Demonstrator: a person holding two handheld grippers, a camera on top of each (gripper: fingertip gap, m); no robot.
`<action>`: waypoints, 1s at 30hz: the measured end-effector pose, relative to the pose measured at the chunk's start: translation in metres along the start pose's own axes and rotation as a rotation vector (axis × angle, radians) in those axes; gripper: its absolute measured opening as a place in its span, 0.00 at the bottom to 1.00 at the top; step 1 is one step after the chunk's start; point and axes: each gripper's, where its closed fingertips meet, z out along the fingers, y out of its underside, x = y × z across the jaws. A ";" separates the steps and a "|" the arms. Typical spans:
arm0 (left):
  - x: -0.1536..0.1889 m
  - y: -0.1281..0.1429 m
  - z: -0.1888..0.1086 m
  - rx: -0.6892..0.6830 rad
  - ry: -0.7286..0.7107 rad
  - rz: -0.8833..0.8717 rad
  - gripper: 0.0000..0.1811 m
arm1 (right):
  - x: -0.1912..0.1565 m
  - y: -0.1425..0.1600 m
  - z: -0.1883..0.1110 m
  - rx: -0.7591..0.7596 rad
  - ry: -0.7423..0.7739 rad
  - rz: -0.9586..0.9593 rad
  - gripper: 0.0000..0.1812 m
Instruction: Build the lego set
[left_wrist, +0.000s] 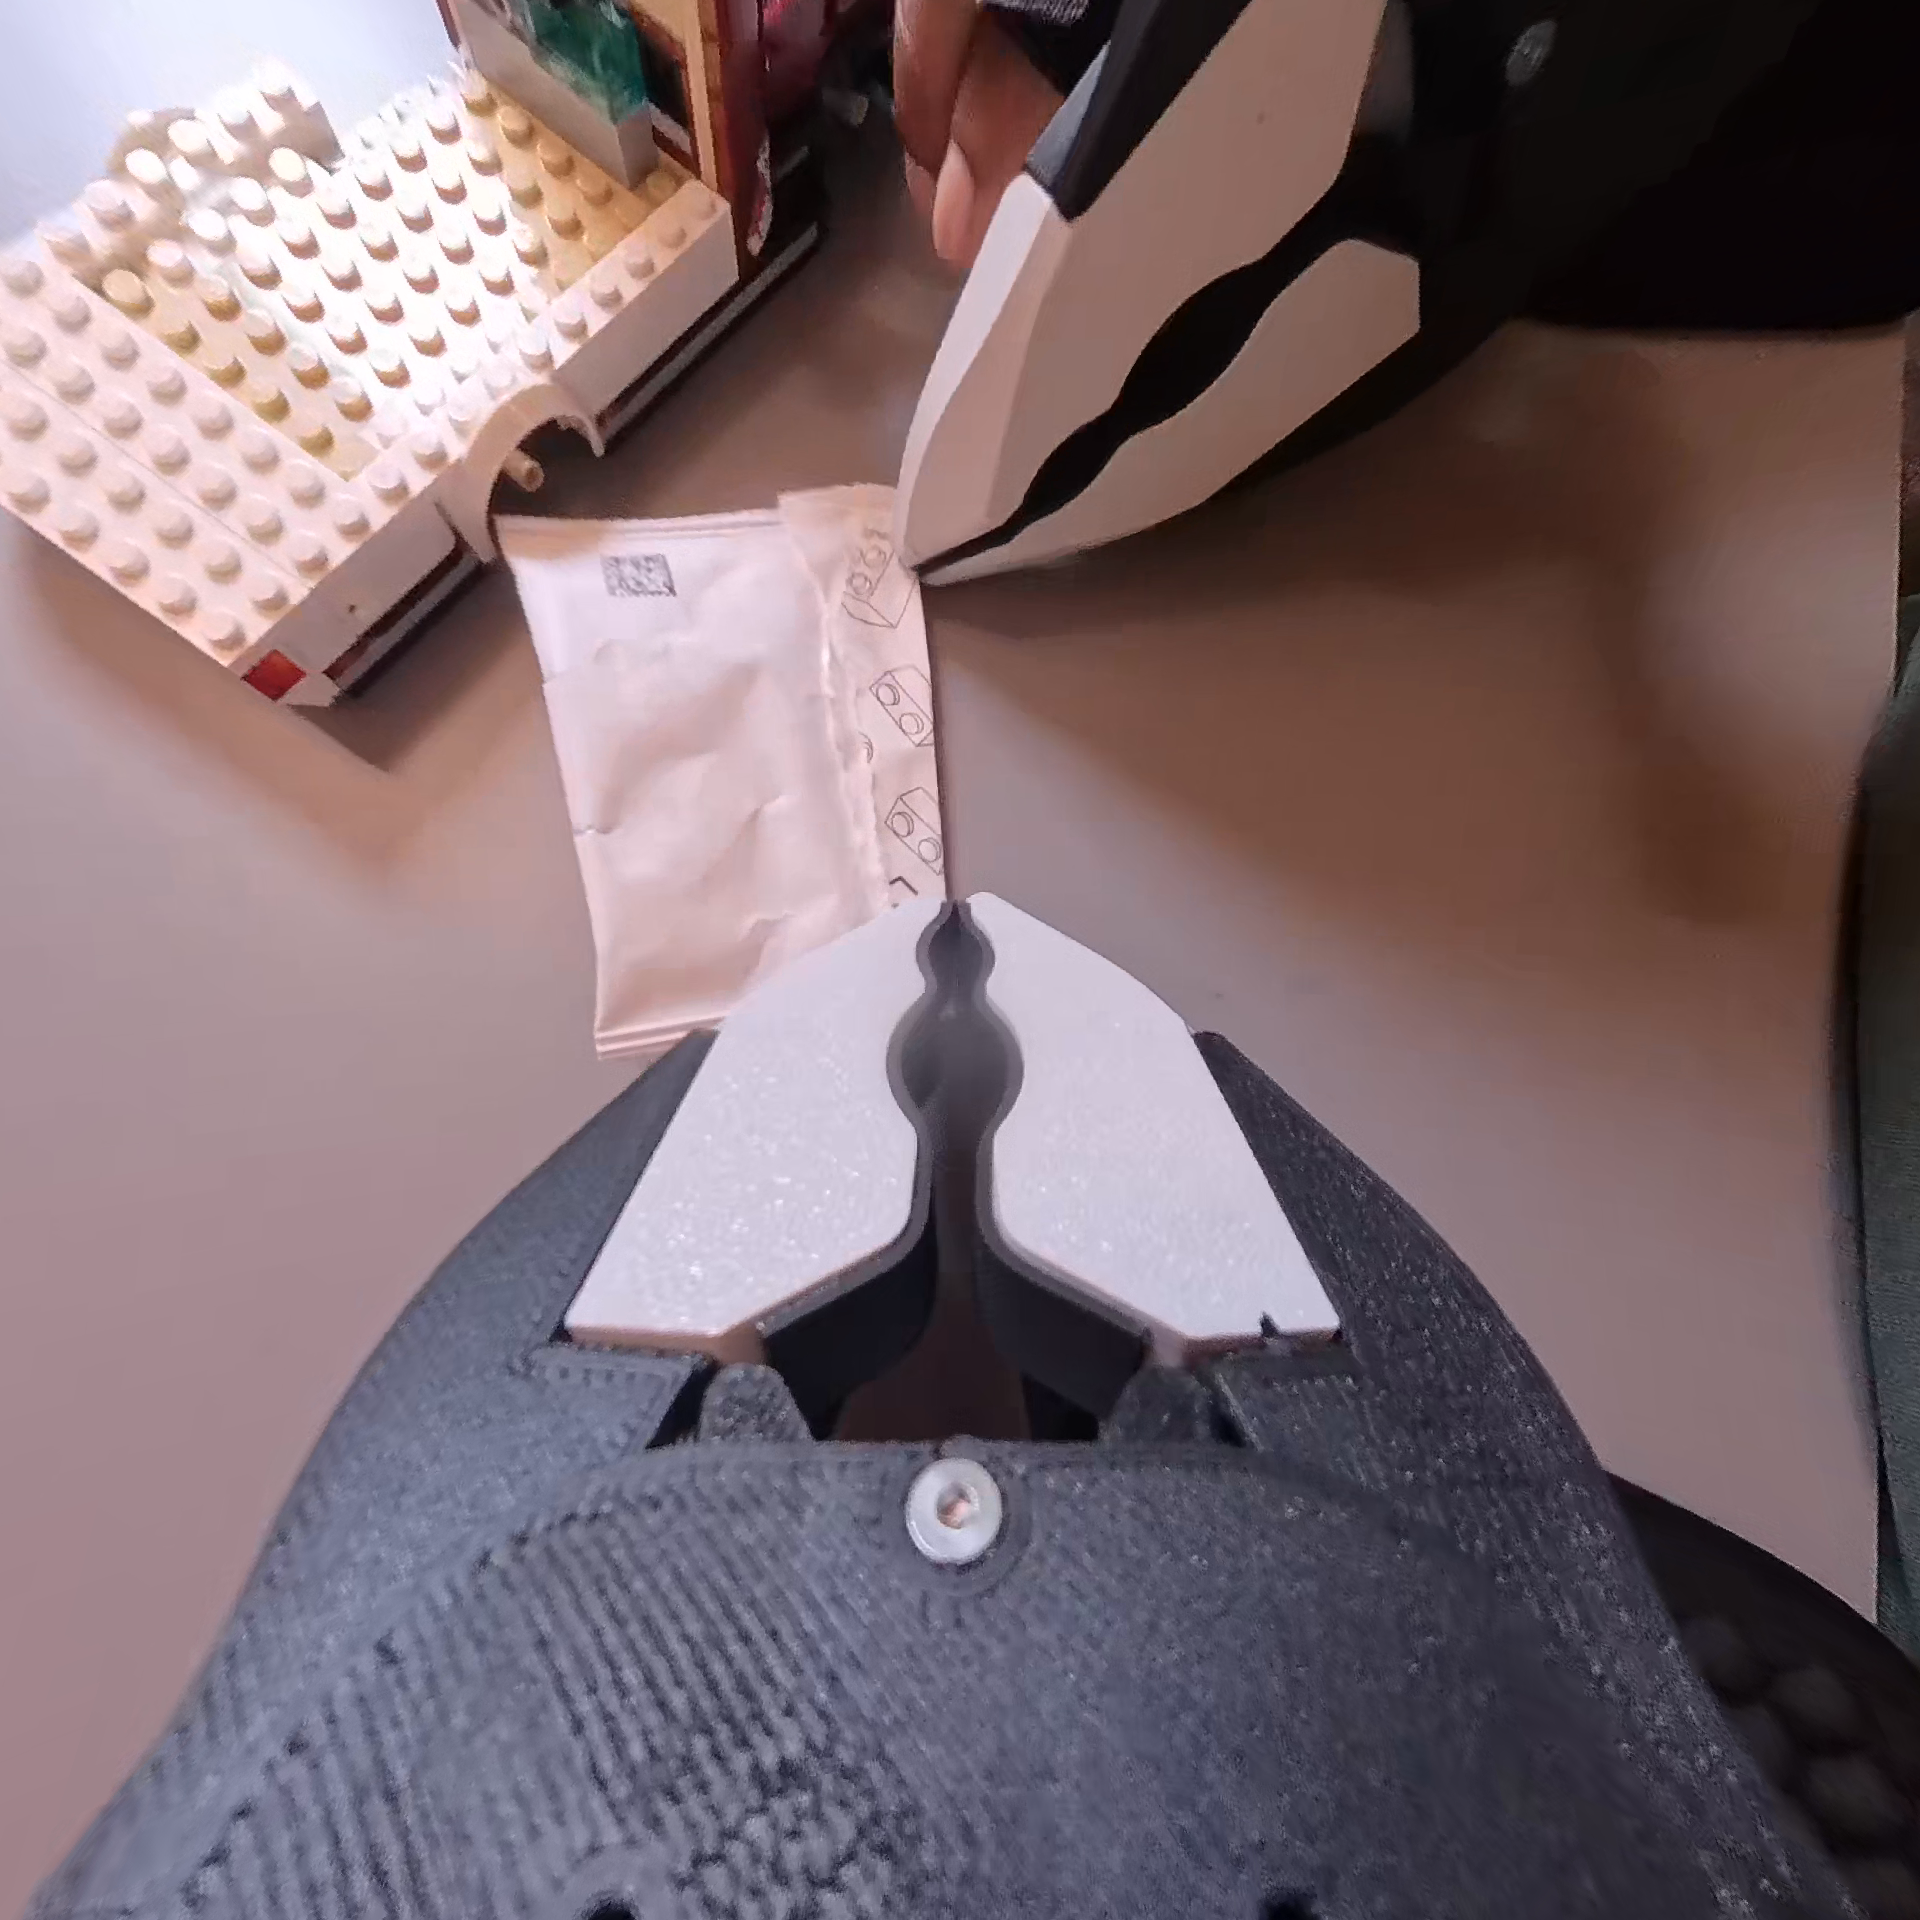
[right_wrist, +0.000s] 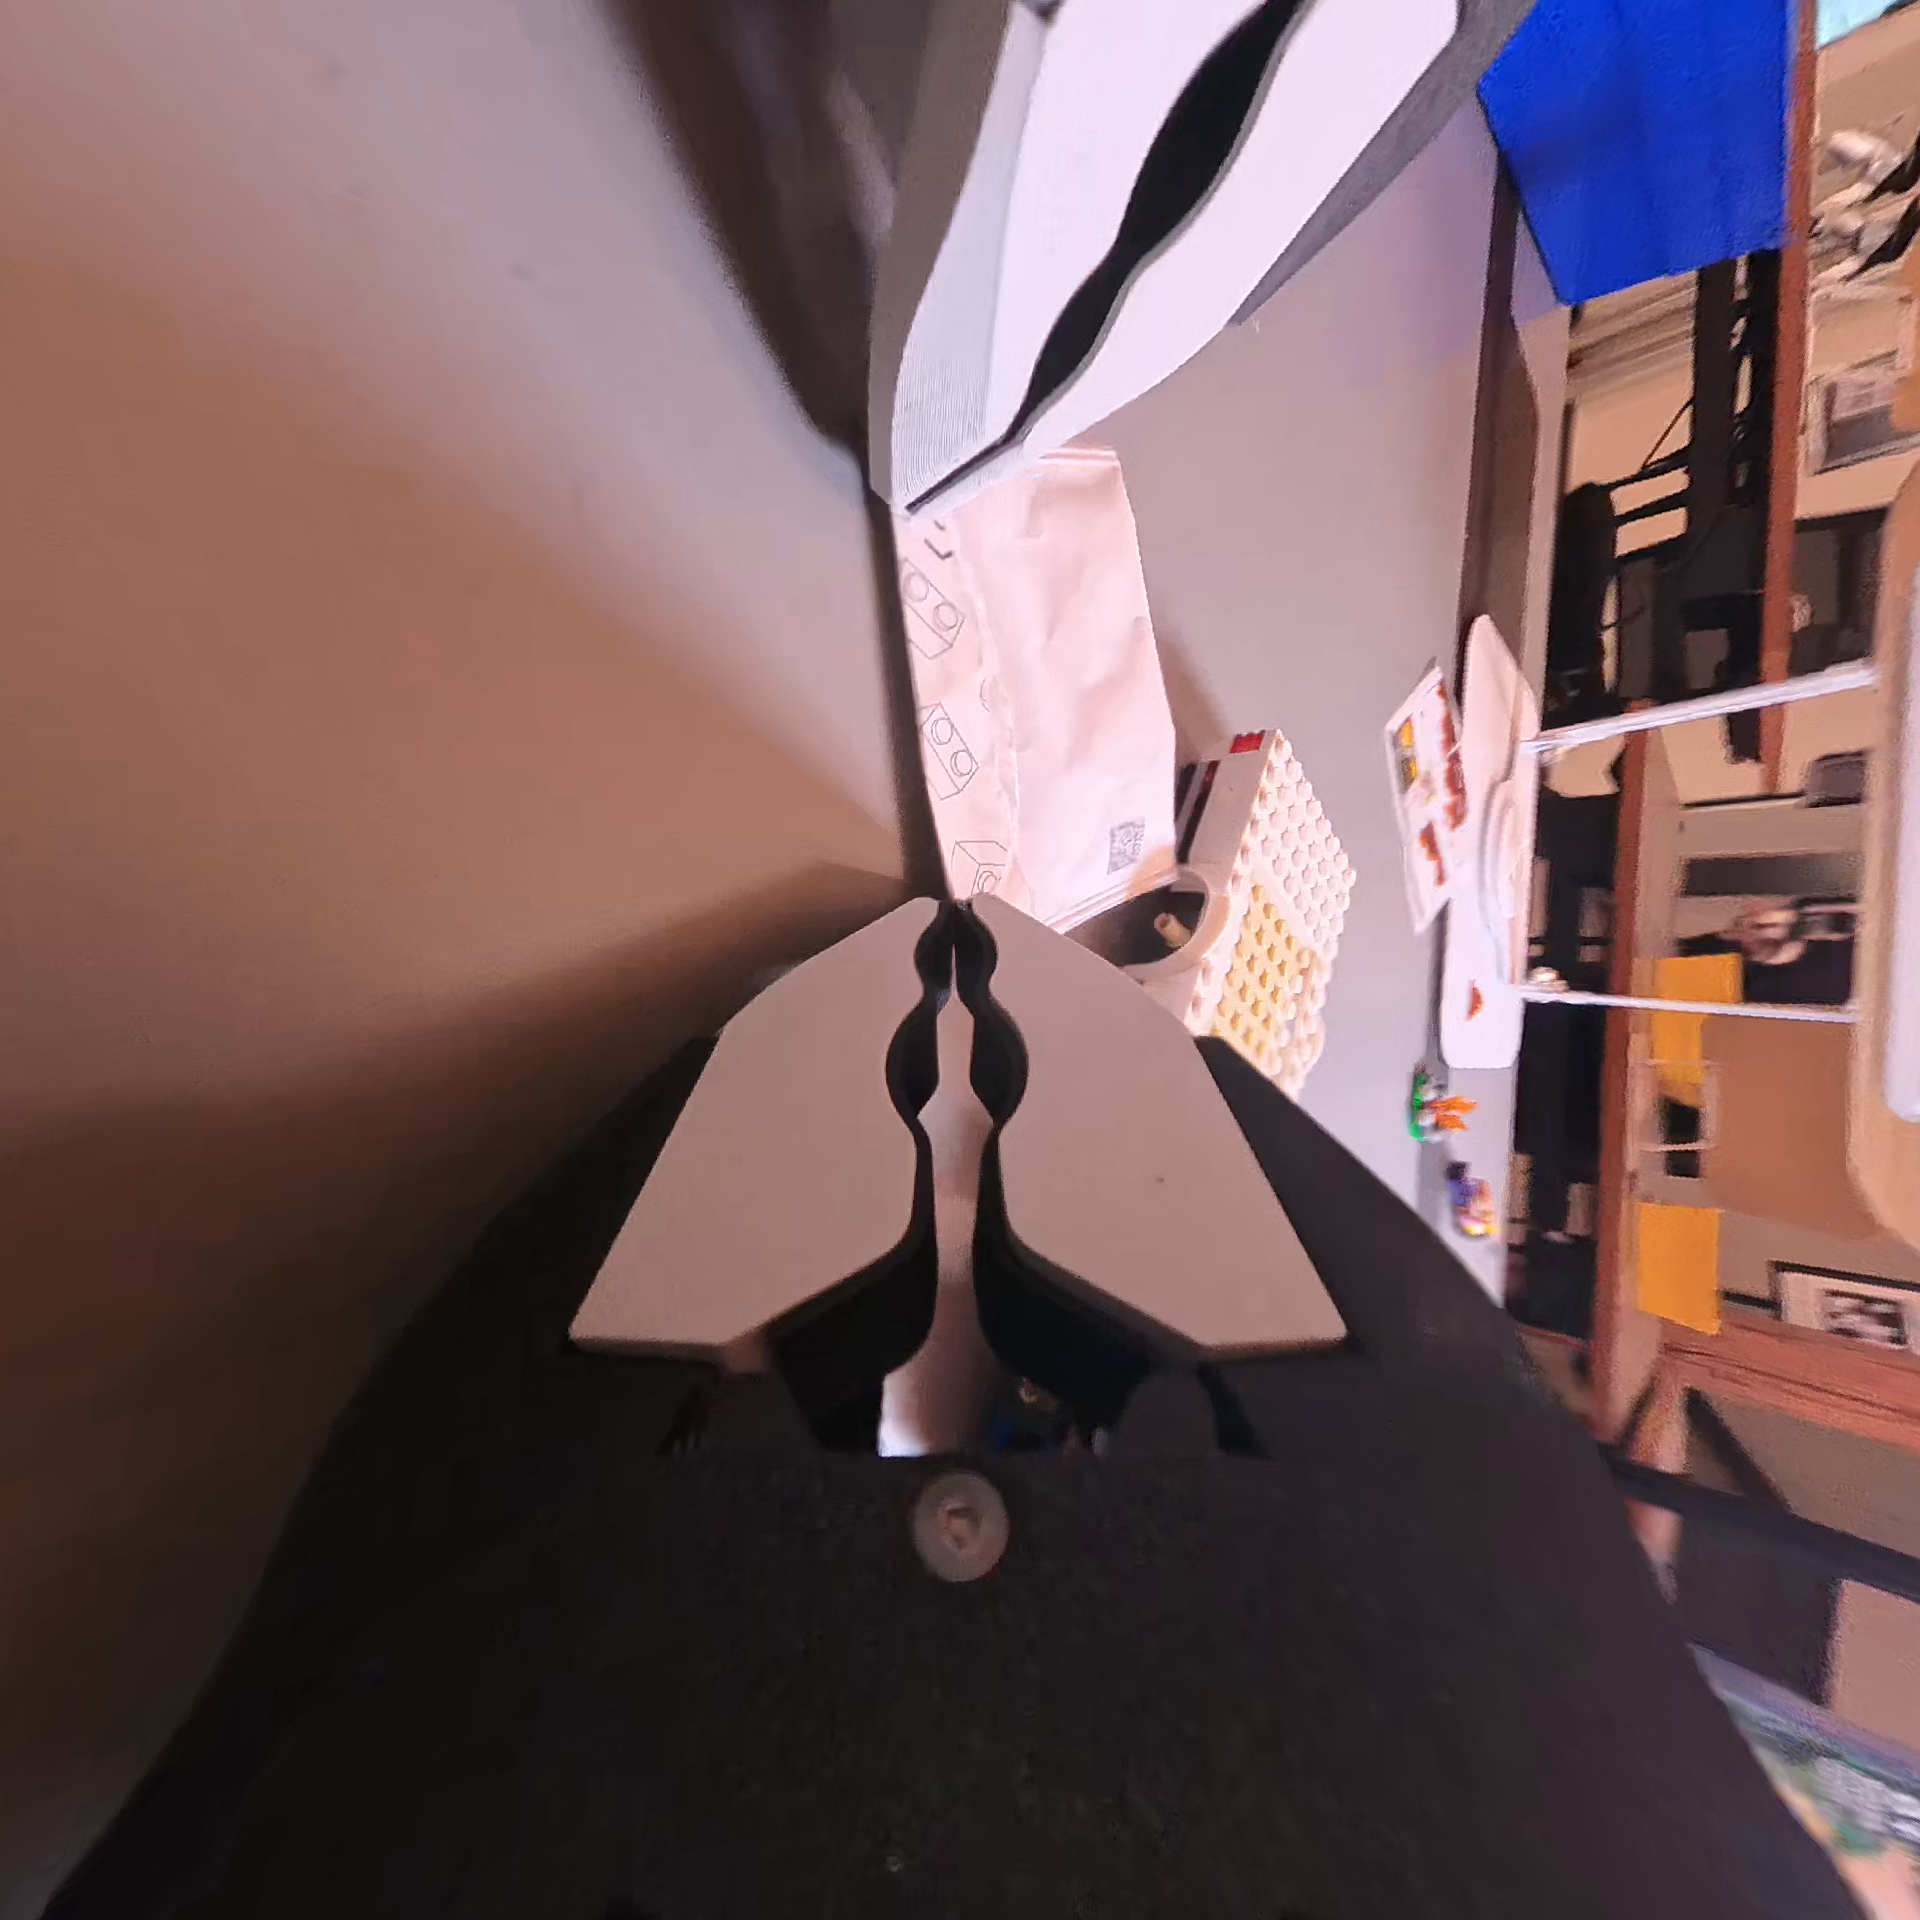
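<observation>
A white paper bag (left_wrist: 707, 790) with brick outlines printed along one edge lies beside the white and cream studded lego build (left_wrist: 260, 343). My left gripper (left_wrist: 956, 909) is shut on the near end of the bag's printed edge. My right gripper (left_wrist: 914, 566) is shut on the far end of the same edge, so the strip runs between the two. In the right wrist view my right gripper (right_wrist: 954, 909) pinches the bag (right_wrist: 1070, 675), the left gripper (right_wrist: 904, 504) holds the opposite end, and the build (right_wrist: 1278, 883) stands just beyond.
A hand (left_wrist: 966, 125) holds the right gripper. Past the build lie an instruction booklet (right_wrist: 1429, 800), a white tray (right_wrist: 1486, 831) and small loose lego pieces (right_wrist: 1439, 1112). A blue cloth (right_wrist: 1642, 135) hangs at the table's far edge. The grippers' ends are close to 7 cm from one another.
</observation>
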 end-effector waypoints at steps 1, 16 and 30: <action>0.001 -0.004 -0.003 0.026 -0.010 0.014 0.00 | 0.000 -0.001 -0.002 0.010 -0.018 0.045 0.00; 0.020 -0.049 -0.031 0.212 -0.298 0.456 0.12 | 0.012 -0.031 -0.054 0.134 -0.392 0.636 0.00; 0.060 -0.073 -0.045 0.436 0.140 0.191 0.00 | 0.015 -0.044 -0.089 0.448 -0.320 0.769 0.01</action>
